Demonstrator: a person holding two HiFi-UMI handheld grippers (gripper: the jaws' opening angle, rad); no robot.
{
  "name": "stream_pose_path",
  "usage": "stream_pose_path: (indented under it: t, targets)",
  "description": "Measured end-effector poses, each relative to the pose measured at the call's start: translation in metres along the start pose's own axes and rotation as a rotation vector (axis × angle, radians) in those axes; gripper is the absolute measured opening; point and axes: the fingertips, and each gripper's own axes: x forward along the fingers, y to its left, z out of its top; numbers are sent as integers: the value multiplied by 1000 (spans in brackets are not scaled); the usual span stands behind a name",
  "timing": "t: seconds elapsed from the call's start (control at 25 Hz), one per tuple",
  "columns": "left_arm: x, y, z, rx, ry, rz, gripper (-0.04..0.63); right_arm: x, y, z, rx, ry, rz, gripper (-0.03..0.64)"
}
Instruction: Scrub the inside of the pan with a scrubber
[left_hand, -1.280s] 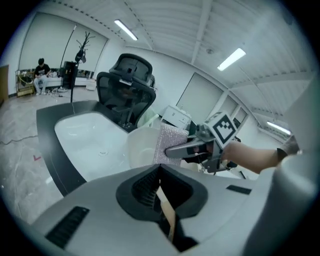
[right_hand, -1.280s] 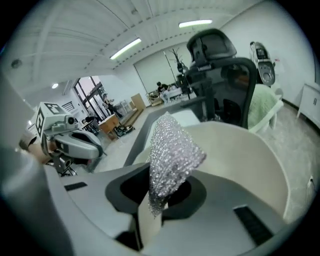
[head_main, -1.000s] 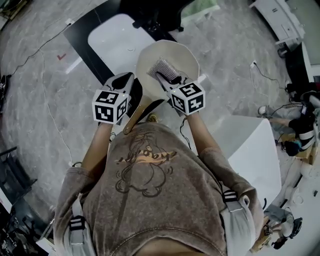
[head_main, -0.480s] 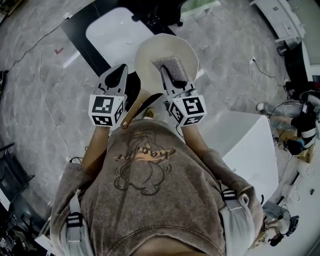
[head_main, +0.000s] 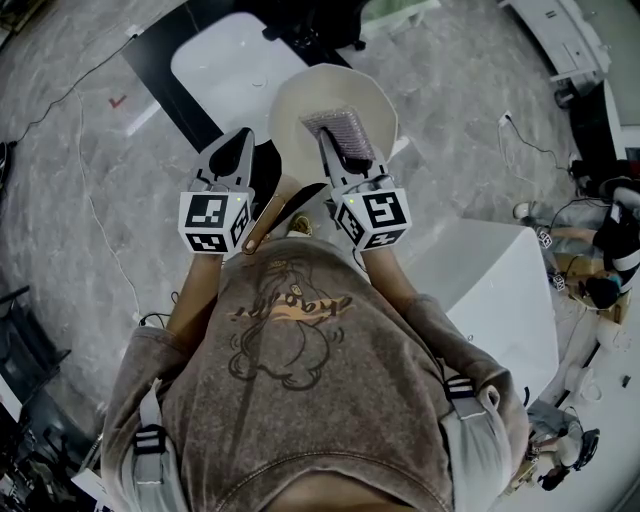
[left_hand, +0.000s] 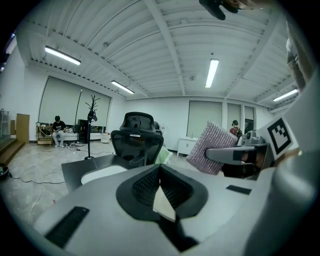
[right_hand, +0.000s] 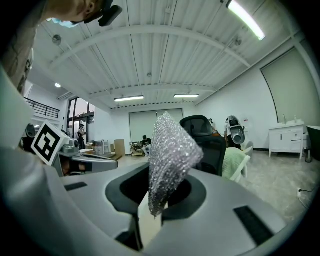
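One person (head_main: 290, 380), seen from above, held two grippers over one black tabletop (head_main: 170, 75) that carried a single white panel (head_main: 225, 65). One cream pan (head_main: 300, 110) lay at the tabletop's near edge. Its one long handle (head_main: 262, 228) ran back over that edge toward the person and passed between the two marker cubes. One silvery scrubber (head_main: 335, 127) was over the inside of the pan, toward the middle of the bowl. Whether it pressed on the pan's surface could not be told. The right gripper (head_main: 338, 150) reached into the pan from the near side with its fingers clenched on the scrubber's lower end, and in the right gripper view the glittering pad rose from between them and leaned slightly right. The left gripper (head_main: 240, 142) hung just left of the handle and beside the pan's near-left rim, apart from both. Its fingers were pressed fully together and grasped neither the pan nor the scrubber. The left gripper view looked across the tabletop to one black office chair (left_hand: 137, 137) at its far edge and one coat stand (left_hand: 91, 125) on the floor (head_main: 80, 200) beyond. It also showed the scrubber off to the right in the other gripper's grasp. Two distant people appeared in that view, one seated at the far left and one standing behind the scrubber.
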Motion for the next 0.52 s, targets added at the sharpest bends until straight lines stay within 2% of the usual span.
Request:
stream_pose_path:
  t: [0.52]
  targets:
    - [-3, -1, -2, -11, 16, 12, 17, -5, 7, 0, -13, -2, 23, 78]
